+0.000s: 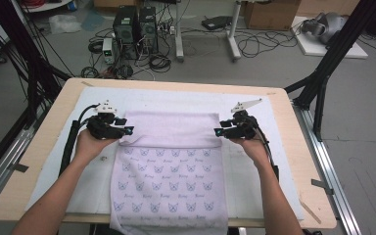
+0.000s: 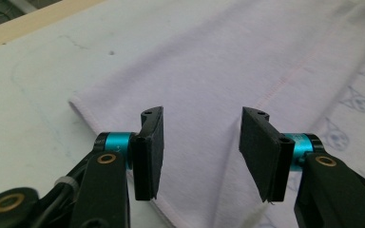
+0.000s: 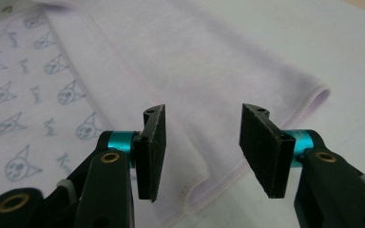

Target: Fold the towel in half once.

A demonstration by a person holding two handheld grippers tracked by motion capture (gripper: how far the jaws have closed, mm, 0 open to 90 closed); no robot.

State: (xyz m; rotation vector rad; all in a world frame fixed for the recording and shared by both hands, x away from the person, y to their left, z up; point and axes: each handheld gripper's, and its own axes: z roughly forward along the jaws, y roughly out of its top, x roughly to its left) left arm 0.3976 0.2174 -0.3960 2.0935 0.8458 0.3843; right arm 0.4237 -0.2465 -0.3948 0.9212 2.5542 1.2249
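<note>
Across the middle of the high view, spread flat on a white padded mat [image 1: 54, 161] over a pale wooden tabletop [image 1: 39, 142]: a lilac terry towel with small printed cat faces [image 1: 169, 181], far end folded back toward the lower frame as a plain, unprinted band, near end hanging past the bottom table edge. At left centre, the left gripper [image 1: 127, 130], black with a grey three-cornered plate, level with that band's left end; at right centre, the right gripper [image 1: 218, 131], level with its right end. Beyond the table, upper frame: grey floor, tangled black cables, two dark computer towers [image 1: 136, 27].

Up close in the left gripper view, not legible from above: soft looped pile, a stitched hem running diagonally, a rounded fold corner at left centre, left gripper [image 2: 202, 145] jaws apart over the cloth, flat black pads [image 2: 152, 152] pressing on nothing. Likewise in the right gripper view: right gripper [image 3: 202, 145] jaws apart above the hemmed fold edge, cat print at left, rolled fold corner at right.
</note>
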